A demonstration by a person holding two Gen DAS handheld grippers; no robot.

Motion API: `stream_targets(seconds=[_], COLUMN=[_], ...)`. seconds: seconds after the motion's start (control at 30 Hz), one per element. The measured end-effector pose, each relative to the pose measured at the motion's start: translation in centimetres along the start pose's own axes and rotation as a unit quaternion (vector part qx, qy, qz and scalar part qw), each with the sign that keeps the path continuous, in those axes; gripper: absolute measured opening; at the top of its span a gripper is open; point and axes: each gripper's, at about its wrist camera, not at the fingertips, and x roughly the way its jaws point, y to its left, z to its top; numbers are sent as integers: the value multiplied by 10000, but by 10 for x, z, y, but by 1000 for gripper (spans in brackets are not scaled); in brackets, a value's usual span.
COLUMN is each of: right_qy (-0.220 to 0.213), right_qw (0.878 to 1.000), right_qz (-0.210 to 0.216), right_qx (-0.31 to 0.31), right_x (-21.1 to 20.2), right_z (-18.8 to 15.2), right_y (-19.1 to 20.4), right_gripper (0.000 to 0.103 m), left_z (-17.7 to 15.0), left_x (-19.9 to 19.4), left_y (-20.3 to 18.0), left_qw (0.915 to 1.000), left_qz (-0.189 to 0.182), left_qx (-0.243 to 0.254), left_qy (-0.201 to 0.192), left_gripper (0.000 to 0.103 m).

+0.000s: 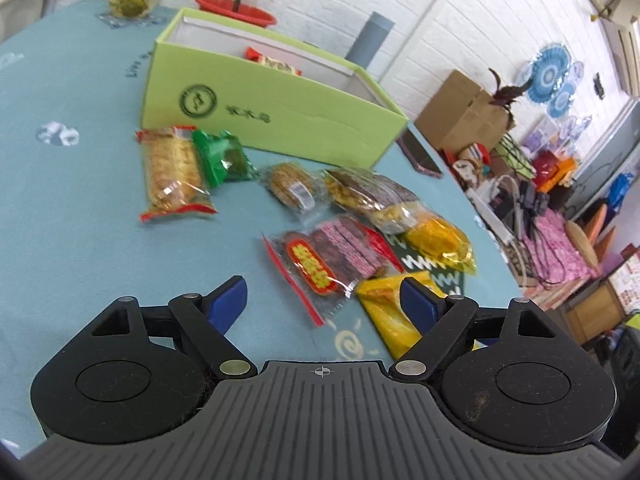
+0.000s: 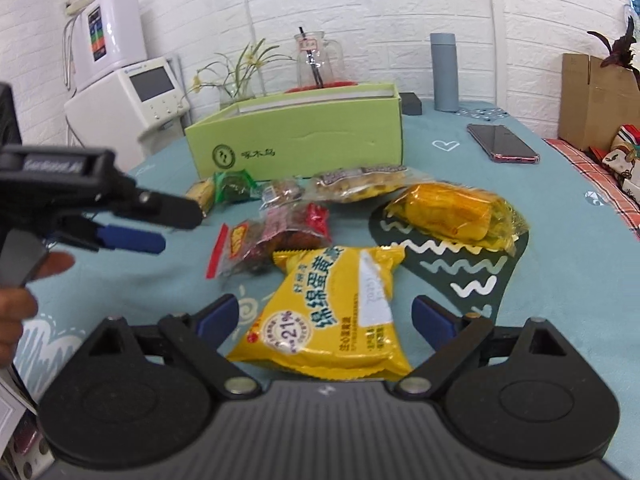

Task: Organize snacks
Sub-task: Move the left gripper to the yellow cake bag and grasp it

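White brick walls back a worktop (image 2: 560, 216) spread with a teal patterned cloth, where loose snack packets lie in front of an open green box (image 2: 304, 140).

Both tools are empty. The right hand-held gripper (image 2: 326, 312) hangs just over the near edge of a yellow cake packet (image 2: 336, 316), its blue pads spread wide to either side of the wrapper and not pressing on it. The left hand-held gripper (image 1: 324, 300) also stands wide open with nothing between its pads; from its own camera it looks down on a red-edged packet of dark sweets (image 1: 324, 260), with the yellow cake packet at its right pad.

Further out lie a golden-wrapped packet (image 2: 452, 212) on the dark zigzag patch of the cloth, a clear bag of nutty bars (image 2: 360, 182), a small round biscuit pack (image 1: 290, 186), a green packet (image 1: 226, 156) and a long pack of biscuits (image 1: 174, 172). At least one packet (image 1: 276, 62) already shows inside the green box, so the sorting looks partly done, with most packets left on the cloth.

The step in hand seems to be picking up the next packet, probably the yellow one with the right tool. That calls for lowering the pads to straddle the wrapper's width, closing gently on the soft cake, then lifting clear of the neighbouring sweets and carrying it over the box wall.
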Motion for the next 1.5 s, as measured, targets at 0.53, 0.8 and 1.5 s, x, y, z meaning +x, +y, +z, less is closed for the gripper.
stream_targets(seconds=[0.53, 0.8, 1.5], right_qy=[226, 229, 147], right_qw=[9984, 9978, 9975], right_qz=[216, 416, 371], right_qx=[-469, -472, -581], right_x=[16, 2, -7], right_z=[-7, -20, -21], right_y=[29, 52, 57], right_gripper=[93, 94, 93], left_z=[-21, -41, -50], left_x=[54, 27, 10], left_y=[-43, -34, -27], left_qw=[9925, 9931, 9961], left_qz=[-706, -595, -306], left_qx=[349, 408, 471], left_qy=[933, 924, 677], left_gripper=[45, 36, 55])
